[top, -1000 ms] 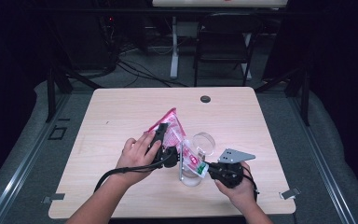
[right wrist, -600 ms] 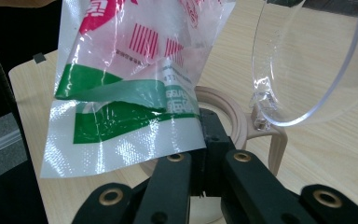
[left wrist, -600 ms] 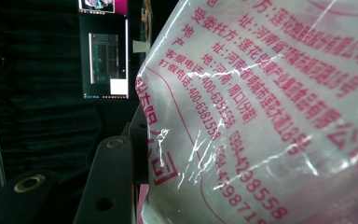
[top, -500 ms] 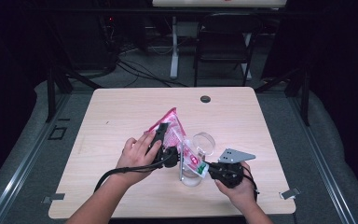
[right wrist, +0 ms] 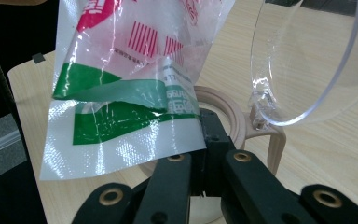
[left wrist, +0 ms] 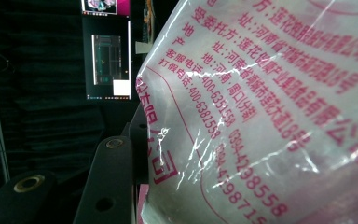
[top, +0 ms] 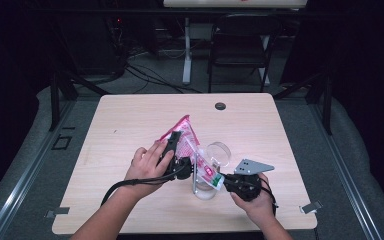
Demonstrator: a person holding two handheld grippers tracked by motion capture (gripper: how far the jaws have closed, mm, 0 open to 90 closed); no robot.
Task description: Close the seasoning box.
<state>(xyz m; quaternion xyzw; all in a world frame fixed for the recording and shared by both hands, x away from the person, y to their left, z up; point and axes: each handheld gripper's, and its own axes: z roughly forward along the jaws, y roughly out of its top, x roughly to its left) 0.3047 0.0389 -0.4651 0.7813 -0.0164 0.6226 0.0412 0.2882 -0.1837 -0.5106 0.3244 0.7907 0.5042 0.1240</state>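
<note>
- Comparing this moment with the two earlier high views, we find nothing displaced: both hands, the bag and the jar sit where they did a second ago.
- We see the left gripper (top: 172,150) clamped across the upper body of the plastic bag (top: 185,137); its jaws stand part-way closed on the bag, whose red-printed film presses close against the lens in the left gripper view (left wrist: 261,116).
- We see the right gripper (top: 226,183) with its jaws clenched on the bag's lower corner, the green-and-white printed edge (right wrist: 121,126) pinched just above the black jaws.
- The bag hangs tilted between the two grippers, its low corner directly over the mouth of the jar (top: 204,189), which stands on the worktop (top: 130,115) near the front edge.
- The jar's beige rim (right wrist: 223,107) lies right behind the pinched corner, and its clear hinged lid (right wrist: 307,60) stands swung open to one side.
- We cannot tell whether the corner is already open or whether anything is running out.
- We judge the stillness to mean a held pouring pose: the bag is aimed, and the work now depends on tipping or squeezing it.
</note>
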